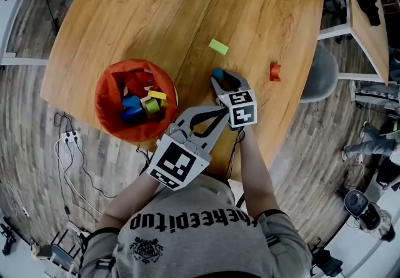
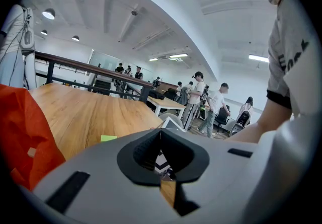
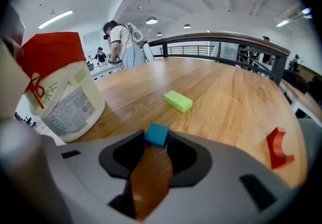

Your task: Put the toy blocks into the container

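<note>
Here the right hand-held gripper (image 1: pixel 224 78) tilts steeply down, its released jaws straddling the blue block (image 3: pixel 157 135)

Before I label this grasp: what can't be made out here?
Right gripper pads pressing the blue block or not: right gripper view, too close to tell.
Lower blocks in the container: head view, covered by upper blocks.
Container label print: right gripper view, blurred.

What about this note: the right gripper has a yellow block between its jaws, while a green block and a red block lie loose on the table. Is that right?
Not quite. The right gripper has a blue block between its jaws, not a yellow one; the right gripper view shows it. The green block and the red block do lie loose on the table.
</note>
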`<action>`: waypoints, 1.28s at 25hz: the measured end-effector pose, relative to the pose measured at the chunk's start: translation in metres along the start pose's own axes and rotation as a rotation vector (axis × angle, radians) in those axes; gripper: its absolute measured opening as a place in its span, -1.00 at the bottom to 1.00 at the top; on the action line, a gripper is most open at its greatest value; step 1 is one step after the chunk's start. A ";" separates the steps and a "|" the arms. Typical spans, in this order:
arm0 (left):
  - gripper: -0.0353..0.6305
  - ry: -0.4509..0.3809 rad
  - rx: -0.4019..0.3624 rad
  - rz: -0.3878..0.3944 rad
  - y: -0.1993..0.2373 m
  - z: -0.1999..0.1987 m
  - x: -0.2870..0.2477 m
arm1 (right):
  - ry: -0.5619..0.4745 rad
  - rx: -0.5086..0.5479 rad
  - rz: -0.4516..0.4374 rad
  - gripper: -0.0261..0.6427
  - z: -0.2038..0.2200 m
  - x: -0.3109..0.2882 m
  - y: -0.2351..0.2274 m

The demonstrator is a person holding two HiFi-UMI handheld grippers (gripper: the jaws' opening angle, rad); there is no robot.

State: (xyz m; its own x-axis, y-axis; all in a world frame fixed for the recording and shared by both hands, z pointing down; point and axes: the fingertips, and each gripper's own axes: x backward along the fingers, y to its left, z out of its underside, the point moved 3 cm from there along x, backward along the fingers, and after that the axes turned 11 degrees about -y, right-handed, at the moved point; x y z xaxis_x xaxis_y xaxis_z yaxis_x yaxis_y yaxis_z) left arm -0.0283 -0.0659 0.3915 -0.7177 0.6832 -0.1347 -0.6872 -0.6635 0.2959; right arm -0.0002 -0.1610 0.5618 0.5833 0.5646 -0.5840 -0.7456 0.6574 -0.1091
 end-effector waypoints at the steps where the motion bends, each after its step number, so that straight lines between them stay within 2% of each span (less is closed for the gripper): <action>1: -0.85 0.000 0.001 0.000 0.000 0.000 0.000 | 0.003 0.000 0.001 -0.48 0.000 0.000 0.000; 4: -0.85 -0.001 -0.001 -0.002 0.000 0.000 0.000 | 0.001 -0.012 0.003 -0.48 0.001 0.003 0.001; 14: -0.85 -0.007 -0.022 -0.002 -0.004 -0.001 0.001 | -0.098 -0.034 0.017 -0.49 -0.019 0.031 0.001; 32: -0.85 -0.043 -0.071 0.013 -0.026 -0.009 0.003 | -0.286 -0.034 0.072 -0.49 -0.053 0.121 0.012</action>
State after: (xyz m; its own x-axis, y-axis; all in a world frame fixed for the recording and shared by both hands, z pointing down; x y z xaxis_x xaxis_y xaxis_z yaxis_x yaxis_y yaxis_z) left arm -0.0133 -0.0489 0.3748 -0.7224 0.6855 -0.0904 -0.6849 -0.6915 0.2294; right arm 0.0444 -0.1114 0.4468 0.5923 0.7299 -0.3412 -0.7957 0.5965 -0.1052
